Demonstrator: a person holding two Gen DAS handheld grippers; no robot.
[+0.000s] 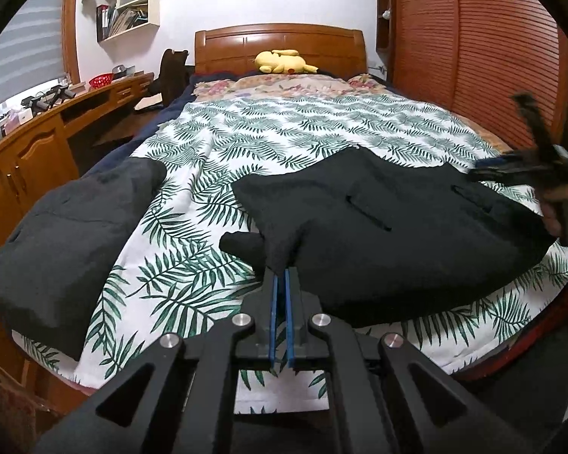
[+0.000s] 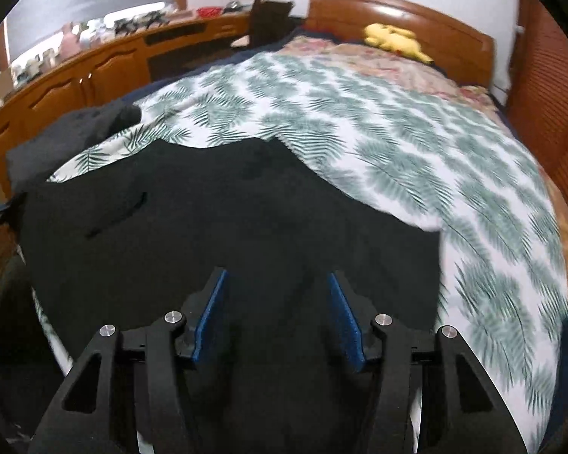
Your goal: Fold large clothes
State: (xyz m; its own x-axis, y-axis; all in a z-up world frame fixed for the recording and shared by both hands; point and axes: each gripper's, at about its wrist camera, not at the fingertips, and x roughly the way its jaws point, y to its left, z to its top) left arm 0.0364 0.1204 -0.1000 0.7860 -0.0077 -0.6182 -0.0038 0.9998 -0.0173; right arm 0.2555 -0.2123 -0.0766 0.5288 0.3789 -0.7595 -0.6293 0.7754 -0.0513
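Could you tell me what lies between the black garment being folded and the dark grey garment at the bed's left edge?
Only bare leaf-print bedspread separates the black garment from the dark grey garment, seen best in the left wrist view.

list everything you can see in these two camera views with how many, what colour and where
black garment: one, black, spread on the bed's near end
grey garment: one, dark grey, bed's left edge
bedspread: one, white with green leaves, covering the bed
plush toy: one, yellow, by the headboard
headboard: one, brown wood, far end
red basket: one, on the left desk
left gripper: fingers shut on the black garment's edge
right gripper: fingers open, above the black garment
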